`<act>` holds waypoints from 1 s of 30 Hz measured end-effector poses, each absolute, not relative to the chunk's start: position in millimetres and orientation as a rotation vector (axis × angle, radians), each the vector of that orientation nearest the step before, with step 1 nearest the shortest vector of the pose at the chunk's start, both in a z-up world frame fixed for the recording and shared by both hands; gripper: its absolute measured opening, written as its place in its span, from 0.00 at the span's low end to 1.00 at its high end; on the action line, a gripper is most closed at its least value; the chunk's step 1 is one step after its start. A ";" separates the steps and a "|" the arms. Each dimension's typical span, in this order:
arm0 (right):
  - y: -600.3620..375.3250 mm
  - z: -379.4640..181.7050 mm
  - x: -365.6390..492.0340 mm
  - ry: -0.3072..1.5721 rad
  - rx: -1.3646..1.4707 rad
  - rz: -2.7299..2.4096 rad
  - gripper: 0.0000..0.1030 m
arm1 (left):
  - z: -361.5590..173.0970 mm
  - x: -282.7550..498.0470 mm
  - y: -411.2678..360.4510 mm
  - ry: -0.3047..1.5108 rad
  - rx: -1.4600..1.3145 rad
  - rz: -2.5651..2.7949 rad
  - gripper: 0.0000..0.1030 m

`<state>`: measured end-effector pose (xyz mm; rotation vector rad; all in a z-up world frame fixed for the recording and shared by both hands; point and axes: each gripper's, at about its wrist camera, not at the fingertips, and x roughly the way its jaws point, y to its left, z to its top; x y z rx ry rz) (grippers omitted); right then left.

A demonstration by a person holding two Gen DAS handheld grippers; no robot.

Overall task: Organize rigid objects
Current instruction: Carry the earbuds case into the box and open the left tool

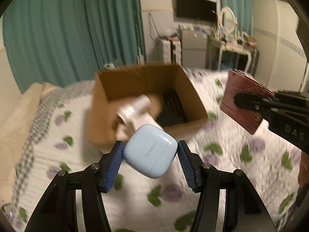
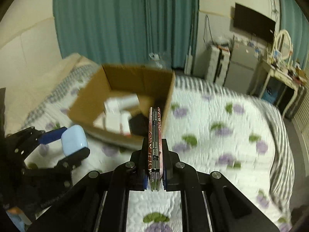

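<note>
My left gripper (image 1: 150, 147) is shut on a pale blue earbud case (image 1: 150, 150) and holds it in the air just in front of an open cardboard box (image 1: 100, 100). The case also shows in the right wrist view (image 2: 74, 140). My right gripper (image 2: 154, 145) is shut on a thin red patterned hinged case (image 2: 154, 135), held on edge above the bed near the box (image 2: 87, 100). The same red case shows in the left wrist view (image 1: 243, 100), to the right of the box. White boxes (image 2: 115, 114) and a black item (image 2: 138, 124) lie in the box.
The box stands on a bed with a white quilt printed with purple and green flowers (image 2: 222, 127). Teal curtains (image 1: 77, 29) hang behind. A wall TV (image 1: 196, 6), a small fridge (image 1: 193, 48) and a cluttered dressing table (image 1: 231, 46) stand at the far right.
</note>
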<state>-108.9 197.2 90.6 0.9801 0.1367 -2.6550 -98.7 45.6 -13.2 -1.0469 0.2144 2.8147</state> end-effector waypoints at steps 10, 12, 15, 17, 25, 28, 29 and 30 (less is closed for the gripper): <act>177.0 130.7 -174.5 0.179 0.850 -2.663 0.09 | 17.4 -170.1 21.3 0.198 -0.982 2.915 0.56; 176.6 124.4 -190.4 0.169 0.857 -2.660 0.09 | 9.7 -187.3 23.0 0.199 -1.002 2.912 0.56; 177.7 105.7 -212.5 0.163 0.887 -2.656 0.09 | -8.7 -213.6 29.2 0.213 -1.058 2.888 0.56; 177.8 88.7 -226.2 0.155 0.920 -2.645 0.09 | -18.9 -222.2 29.9 0.216 -1.090 2.877 0.56; 175.1 47.7 -248.7 0.126 0.996 -2.591 0.09 | -59.5 -237.5 28.8 0.198 -1.188 2.847 0.56; 176.8 44.0 -250.4 0.121 1.001 -2.586 0.09 | -61.0 -239.6 33.1 0.221 -1.176 2.850 0.59; 175.4 44.6 -251.1 0.121 1.002 -2.587 0.09 | -61.3 -239.1 34.5 0.228 -1.179 2.845 0.59; 176.1 46.1 -250.0 0.121 0.998 -2.592 0.09 | -61.3 -238.6 36.1 0.237 -1.196 2.836 0.59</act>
